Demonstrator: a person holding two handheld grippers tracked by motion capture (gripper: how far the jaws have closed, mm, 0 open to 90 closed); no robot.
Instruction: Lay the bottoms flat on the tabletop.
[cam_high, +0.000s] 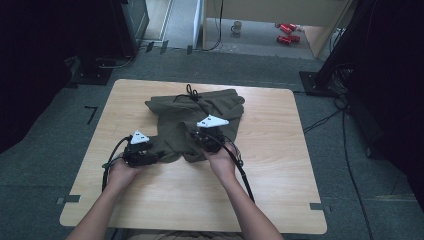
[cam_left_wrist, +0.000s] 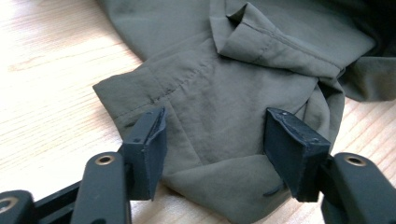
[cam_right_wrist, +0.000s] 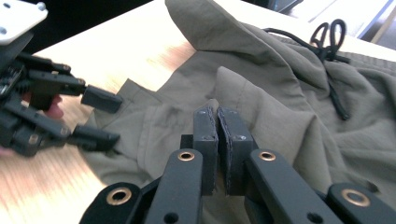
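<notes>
Overhead, black drawstring (cam_high: 192, 94) atop olive shorts (cam_high: 175, 132); tools aside.

The right gripper (cam_right_wrist: 217, 140) has its two black jaws pressed together, pinching a fold of the olive shorts (cam_right_wrist: 280, 107); a black drawstring (cam_right_wrist: 329, 44) lies knotted beyond; the left gripper (cam_right_wrist: 95, 116) sits open over the hem on the wooden table (cam_right_wrist: 116, 51).

A pale wooden table (cam_high: 280, 165) with rounded corners stands on grey carpet (cam_high: 40, 170). On the far floor, a white mug (cam_high: 236, 27) sits left of red cans (cam_high: 287, 33). Black cables (cam_high: 350, 165) trail at right.
</notes>
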